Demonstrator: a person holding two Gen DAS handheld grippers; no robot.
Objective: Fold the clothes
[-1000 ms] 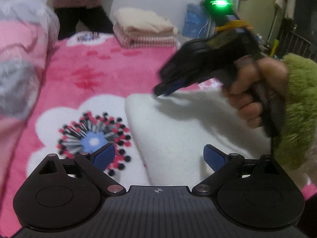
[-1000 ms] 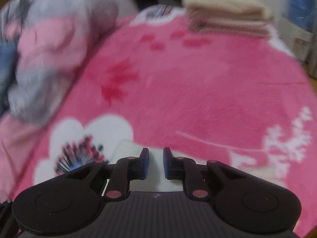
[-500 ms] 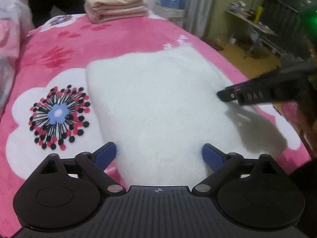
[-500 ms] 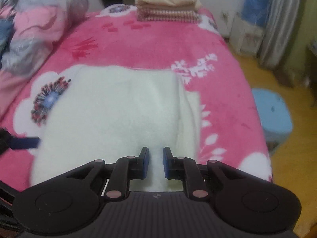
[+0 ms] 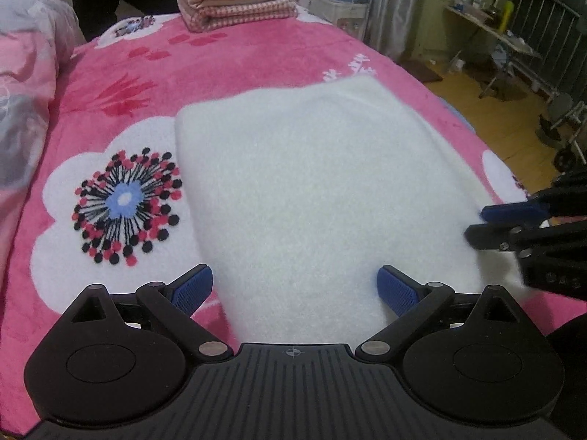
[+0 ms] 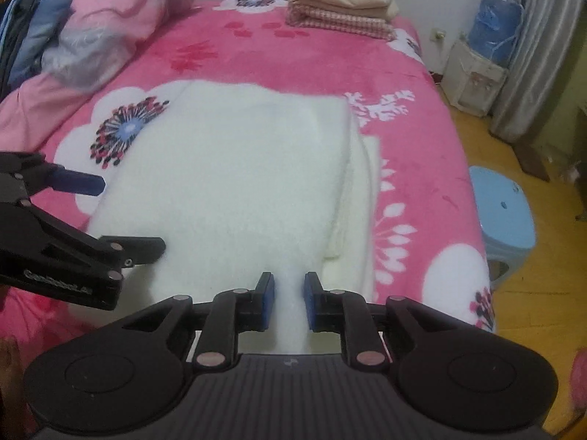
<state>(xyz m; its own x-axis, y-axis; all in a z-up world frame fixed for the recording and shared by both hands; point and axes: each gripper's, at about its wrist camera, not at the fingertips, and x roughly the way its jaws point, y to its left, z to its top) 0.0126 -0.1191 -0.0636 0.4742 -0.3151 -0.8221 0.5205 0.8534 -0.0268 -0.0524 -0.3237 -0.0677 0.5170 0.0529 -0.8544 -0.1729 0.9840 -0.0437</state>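
- Under the left wrist camera, the white fleece garment (image 5: 315,183) lies flat on the pink floral bed cover (image 5: 227,58), already doubled into a broad block whose near end runs under the left gripper (image 5: 295,288).
- Its jaws stand wide apart with only fleece below them and nothing pinched; the left pad sits over the garment's left edge beside the dark-petalled flower print (image 5: 126,203).
- At the right edge of this view, the right gripper (image 5: 477,225) comes in sideways, just above the garment's right side.
- To do this step well, I judge that the left jaws should drop onto the near left corner and take every layer before closing.

- From the right wrist camera, the same garment (image 6: 234,183) fills the middle of the bed, and a second layer peeks out along its right edge, so the stack is not square.
- The right gripper (image 6: 288,302) hovers over the near edge with its jaws only a little apart; they have just been opening slightly, and fleece shows through the gap, though no fold appears pinched.
- The left gripper (image 6: 128,216) reaches in from the left, wide open over the near left corner.
- My advice: open the right jaws wider, bite the stray under-layer with the top one, then lift both corners level so the fold lands even.
- A stack of folded clothes (image 6: 339,11) waits at the far end of the bed.
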